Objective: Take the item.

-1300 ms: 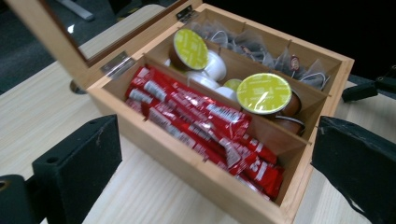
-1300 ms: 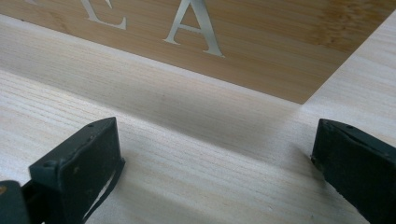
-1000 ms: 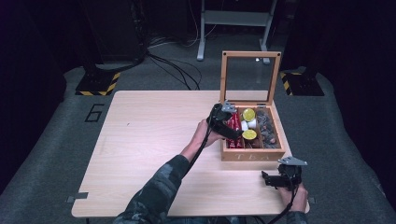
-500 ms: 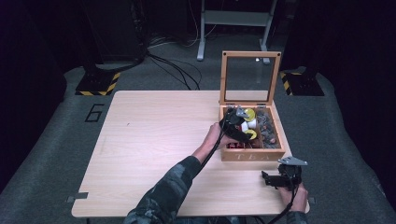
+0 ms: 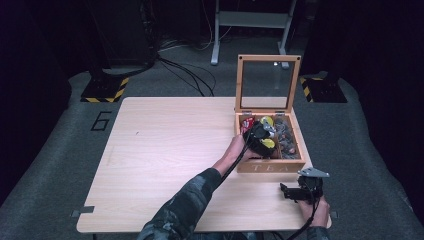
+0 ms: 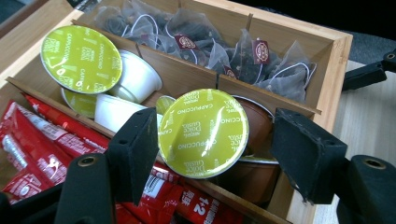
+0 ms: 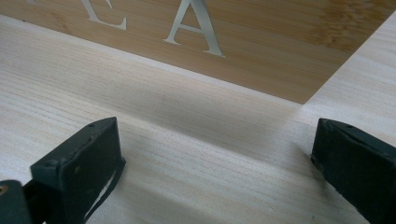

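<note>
An open wooden tea box [image 5: 270, 166] stands at the table's right side with its glass lid [image 5: 267, 82] raised. My left gripper [image 5: 265, 134] reaches down into its middle compartment. In the left gripper view a capsule with a green "Cappuccino" lid [image 6: 203, 133] lies between the jaws of the left gripper [image 6: 210, 149]. The jaws have just been closing. The left pad [image 6: 140, 144] is at the lid's edge and the right pad [image 6: 303, 154] stands off it. My right gripper [image 5: 292, 192] rests open on the table in front of the box, with bare wood between its jaws in the right gripper view [image 7: 210, 163].
More capsules, white [image 6: 135, 77] and brown [image 6: 257, 126], share the middle compartment. Red sachets [image 6: 42, 149] fill one side compartment and tea bags [image 6: 219, 46] the other. The box front reads "TEA" [image 7: 187, 23]. Thin wooden dividers [image 6: 177, 70] separate the rows.
My left gripper moved right and down from the box's near-left edge into the middle compartment, and its jaws narrowed around a capsule. The right gripper stayed still.
</note>
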A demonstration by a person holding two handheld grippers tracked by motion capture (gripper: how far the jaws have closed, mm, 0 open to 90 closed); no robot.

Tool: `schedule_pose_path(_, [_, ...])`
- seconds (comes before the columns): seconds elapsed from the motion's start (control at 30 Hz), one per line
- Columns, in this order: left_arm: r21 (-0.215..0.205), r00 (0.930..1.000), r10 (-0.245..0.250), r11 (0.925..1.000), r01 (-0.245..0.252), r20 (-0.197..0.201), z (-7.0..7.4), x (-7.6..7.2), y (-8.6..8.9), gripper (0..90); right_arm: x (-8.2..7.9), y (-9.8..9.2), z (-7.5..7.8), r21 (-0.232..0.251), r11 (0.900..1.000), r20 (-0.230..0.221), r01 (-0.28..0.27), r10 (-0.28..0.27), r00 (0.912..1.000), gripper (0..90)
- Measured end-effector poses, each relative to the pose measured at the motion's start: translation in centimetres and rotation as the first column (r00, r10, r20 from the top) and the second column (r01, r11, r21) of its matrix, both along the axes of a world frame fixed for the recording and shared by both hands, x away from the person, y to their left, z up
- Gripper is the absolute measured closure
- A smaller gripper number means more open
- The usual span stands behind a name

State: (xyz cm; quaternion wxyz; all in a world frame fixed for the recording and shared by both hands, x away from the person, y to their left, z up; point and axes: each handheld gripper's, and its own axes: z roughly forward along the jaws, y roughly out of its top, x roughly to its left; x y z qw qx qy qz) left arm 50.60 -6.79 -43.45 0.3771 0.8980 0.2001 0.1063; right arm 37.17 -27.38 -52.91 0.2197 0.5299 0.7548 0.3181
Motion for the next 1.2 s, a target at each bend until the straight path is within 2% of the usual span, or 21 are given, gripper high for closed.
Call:
schedule_pose_path(0.17, [0.023, 1.0, -0.004, 0.9997, 0.004, 0.006, -0.4, -0.1, -0.6, 35.9, 0.0, -0.1, 0.0, 0.0, 1.0, 0.01, 0.008, -0.008, 0.9999, 2.5])
schedule_pose_path(0.43, [0.026, 0.9999, 0.014, 0.9996, -0.014, 0.004, -1.0, 0.1, -1.0, 41.4, 0.0, -0.1, 0.0, 0.0, 1.0, 0.01, 0.008, -0.008, 0.9999, 2.5])
schedule_pose_path(0.77, [0.042, 0.9996, 0.022, 0.9989, -0.021, -0.017, -1.6, 0.5, -1.1, 41.8, 0.0, -0.1, 0.0, -0.001, 1.0, 0.01, 0.008, -0.008, 0.9999, 2.5])
schedule_pose_path(0.9, [0.07, 0.9999, 0.007, 0.9975, -0.006, -0.013, -1.8, 0.3, -1.5, 41.9, 0.0, -0.1, 0.0, 0.0, 1.0, 0.013, 0.009, -0.009, 0.9999, 2.5])
schedule_pose_path(1.0, [0.089, 0.9999, -0.001, 0.996, 0.002, -0.012, -1.9, 0.2, -1.7, 47.1, 0.0, -0.1, 0.0, 0.0, 1.0, 0.012, 0.008, -0.008, 0.9999, 2.5])
schedule_pose_path(1.2, [0.071, 1.0, 0.001, 0.9975, -0.001, 0.0, -1.8, 0.2, -1.7, 53.0, 0.0, -0.1, 0.0, -0.002, 1.0, 0.014, 0.007, -0.007, 0.9999, 2.6])
